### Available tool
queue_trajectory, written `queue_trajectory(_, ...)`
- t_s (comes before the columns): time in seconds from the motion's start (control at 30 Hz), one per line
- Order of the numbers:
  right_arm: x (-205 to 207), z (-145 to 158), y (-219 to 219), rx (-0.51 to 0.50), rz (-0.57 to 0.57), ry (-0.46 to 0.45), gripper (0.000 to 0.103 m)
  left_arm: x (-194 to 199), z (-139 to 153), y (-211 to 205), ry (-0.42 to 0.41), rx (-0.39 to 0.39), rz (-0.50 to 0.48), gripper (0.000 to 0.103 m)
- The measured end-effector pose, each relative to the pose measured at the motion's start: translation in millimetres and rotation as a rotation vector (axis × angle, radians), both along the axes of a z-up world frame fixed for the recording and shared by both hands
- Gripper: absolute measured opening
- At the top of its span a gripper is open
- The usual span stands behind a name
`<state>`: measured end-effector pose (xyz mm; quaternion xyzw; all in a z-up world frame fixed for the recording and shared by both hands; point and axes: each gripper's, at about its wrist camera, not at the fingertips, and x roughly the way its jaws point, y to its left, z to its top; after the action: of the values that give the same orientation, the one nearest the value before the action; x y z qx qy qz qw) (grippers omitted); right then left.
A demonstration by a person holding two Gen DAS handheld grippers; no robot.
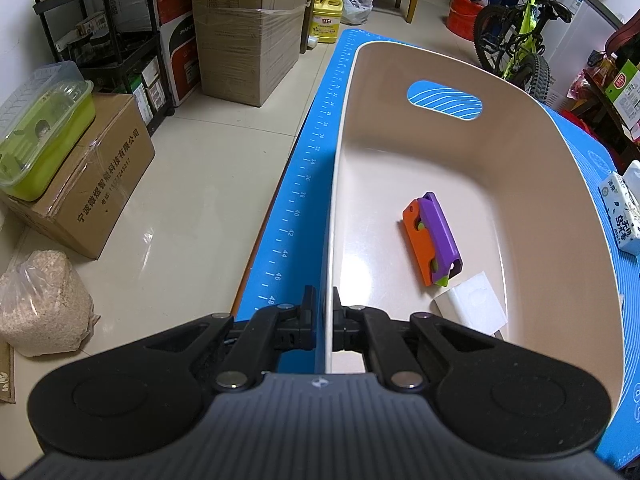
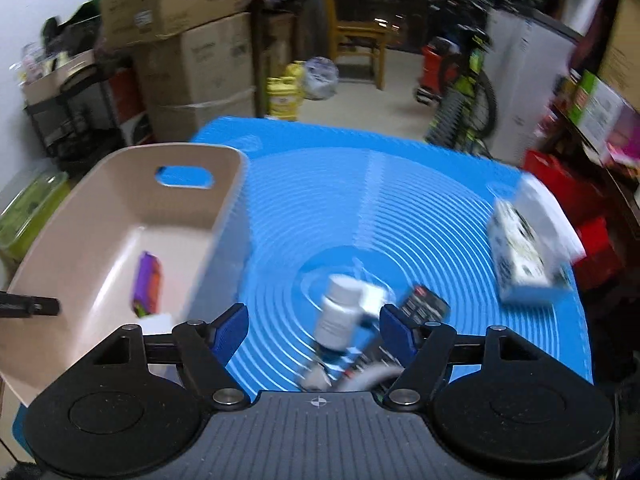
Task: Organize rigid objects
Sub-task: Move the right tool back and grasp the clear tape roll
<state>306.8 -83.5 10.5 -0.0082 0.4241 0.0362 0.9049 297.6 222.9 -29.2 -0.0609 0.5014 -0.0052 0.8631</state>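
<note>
My left gripper (image 1: 324,312) is pinching the near wall of the beige bin (image 1: 552,184), its two fingers pressed together on either side of the rim. My right gripper (image 2: 312,330) is hanging over the blue mat (image 2: 360,200) just right of the bin, its blue pads spread wide with nothing between them.

The left wrist view is showing the bin's inside sharply: one orange-and-purple toy (image 1: 432,238) is lying on the bin floor, and one white flat piece (image 1: 472,308) is lying just beside the toy, nearer to me. It is also showing the ruler marks along the mat edge left of the bin. The right wrist view, blurred, is showing what the left one is missing: the open mat right of the bin, where one white bottle (image 2: 340,312) is lying close below my open pads, one dark remote-like thing (image 2: 424,304) is sitting just right of the bottle, and some small pieces I cannot make out are lying nearer me.

One white printed box (image 2: 528,252) is standing well right of the bin. Beyond the bin, cardboard boxes, one yellow jug (image 1: 327,20), one wooden chair and one green bicycle (image 1: 520,40) are crowding the floor
</note>
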Motion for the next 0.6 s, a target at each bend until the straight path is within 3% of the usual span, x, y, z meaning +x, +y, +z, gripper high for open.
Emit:
queue_trajectory(0.3, -20.4, -47.4, -47.5, 0.086, -0.125, 0.093, 0.078, 0.0, -0.3, 1.3, 0.0, 0.003, -0.001, 0.008)
queue_trajectory(0.6, -23.5, -74.6, -45.1, 0.122, -0.131, 0.133, 0.07, 0.2, -0.3, 1.8, 0.0, 0.006, -0.002, 0.008)
